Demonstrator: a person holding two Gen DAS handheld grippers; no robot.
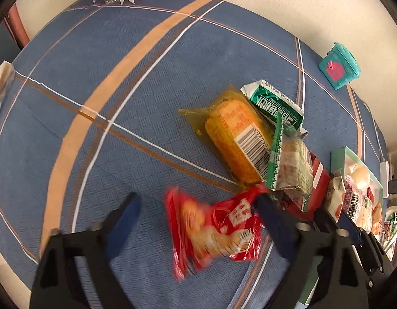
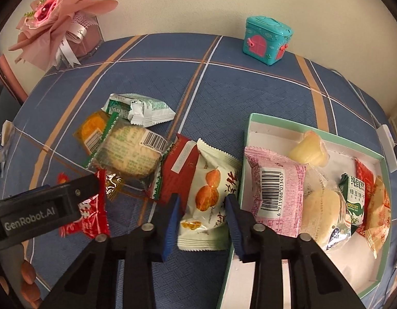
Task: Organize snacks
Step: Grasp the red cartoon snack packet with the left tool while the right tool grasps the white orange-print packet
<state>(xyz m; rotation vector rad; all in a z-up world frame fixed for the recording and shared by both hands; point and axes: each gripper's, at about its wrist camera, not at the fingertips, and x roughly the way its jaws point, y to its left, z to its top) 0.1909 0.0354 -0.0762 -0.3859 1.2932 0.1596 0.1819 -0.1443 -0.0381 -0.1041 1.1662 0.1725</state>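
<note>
In the left wrist view a red snack packet lies on the blue checked tablecloth between the fingers of my left gripper. The jaws stand open; the right finger touches the packet's corner and the left finger is apart from it. In the right wrist view my right gripper points down with both blue pads against the sides of a white packet with an orange picture. Just right of it a green-rimmed white box holds several snacks, a pink packet among them.
A pile of loose snacks lies left of the box: a yellow corn packet, a round biscuit in a clear green-edged wrap, a green-and-white packet, a dark red packet. A teal toy house and a pink bouquet stand at the back.
</note>
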